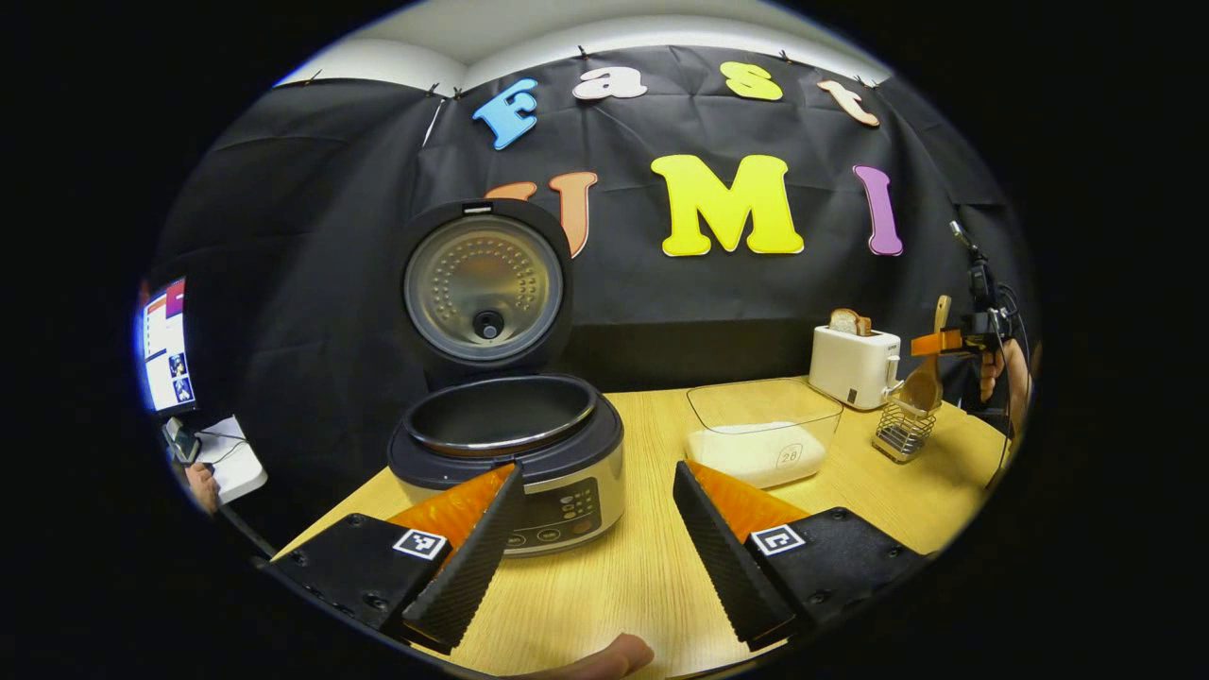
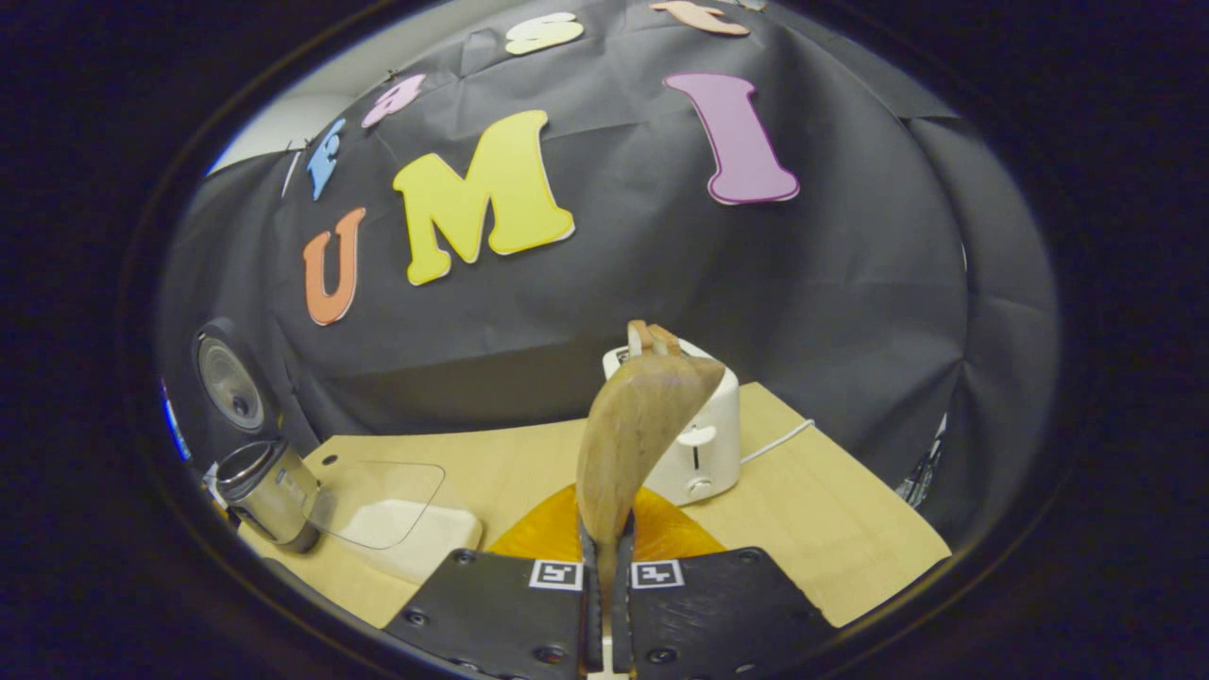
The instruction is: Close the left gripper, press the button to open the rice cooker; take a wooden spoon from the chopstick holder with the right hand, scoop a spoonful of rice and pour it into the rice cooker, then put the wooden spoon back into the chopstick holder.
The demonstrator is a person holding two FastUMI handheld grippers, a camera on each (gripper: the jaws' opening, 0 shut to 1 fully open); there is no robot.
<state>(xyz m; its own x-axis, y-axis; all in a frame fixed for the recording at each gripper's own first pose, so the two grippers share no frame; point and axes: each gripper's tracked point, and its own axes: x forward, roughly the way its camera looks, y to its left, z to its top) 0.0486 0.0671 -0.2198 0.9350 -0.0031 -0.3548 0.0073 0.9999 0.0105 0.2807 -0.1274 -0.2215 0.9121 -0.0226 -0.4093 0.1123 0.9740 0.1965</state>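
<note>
The cooker (image 1: 505, 444) stands open on the worktop (image 1: 604, 576), lid up. The left tongs (image 1: 586, 548) hang wide apart in front of it, holding nothing. The right tongs (image 2: 604, 586) are clamped on the spoon (image 2: 638, 425) handle, bowl raised above the holder (image 1: 904, 430) — probably just clear of it, though the far view is small. The rice tub (image 1: 760, 434) sits between cooker and toaster (image 1: 855, 366). Risk: the thin handle could twist in the grip while scooping, spilling rice onto the worktop.
</note>
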